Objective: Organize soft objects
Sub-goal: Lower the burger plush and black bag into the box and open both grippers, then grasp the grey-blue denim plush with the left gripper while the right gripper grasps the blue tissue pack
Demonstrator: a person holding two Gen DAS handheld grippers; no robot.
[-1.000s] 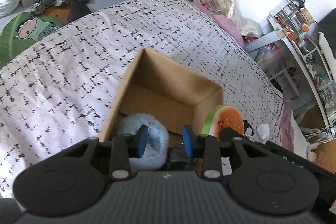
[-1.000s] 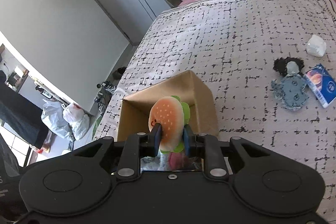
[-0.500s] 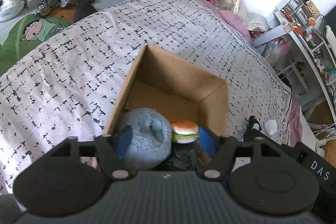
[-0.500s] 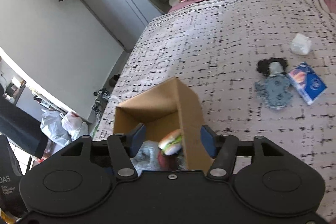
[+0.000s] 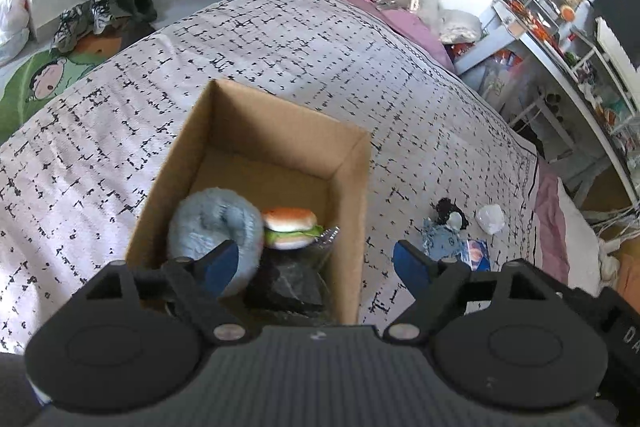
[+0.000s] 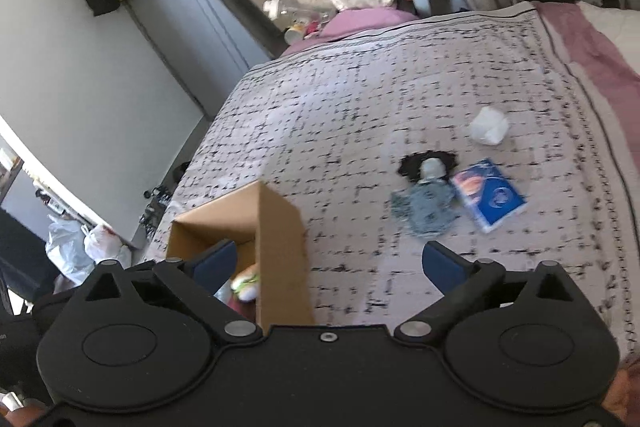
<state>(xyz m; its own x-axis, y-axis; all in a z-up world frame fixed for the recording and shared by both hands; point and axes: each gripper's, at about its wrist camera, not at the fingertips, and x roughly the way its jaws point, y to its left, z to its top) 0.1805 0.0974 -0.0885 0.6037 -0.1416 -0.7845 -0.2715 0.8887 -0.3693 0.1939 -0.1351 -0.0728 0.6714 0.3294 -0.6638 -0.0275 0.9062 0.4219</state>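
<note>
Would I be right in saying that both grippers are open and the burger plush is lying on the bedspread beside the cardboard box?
Not quite: the burger plush lies inside the cardboard box, next to the blue plush, as the left wrist view shows. Both grippers are indeed open.

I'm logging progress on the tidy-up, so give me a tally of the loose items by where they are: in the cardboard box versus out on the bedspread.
In the cardboard box: 3 (blue plush ring, burger plush, dark bagged item)
On the bedspread: 3 (rag doll, blue packet, white crumpled wad)
Total: 6
</note>
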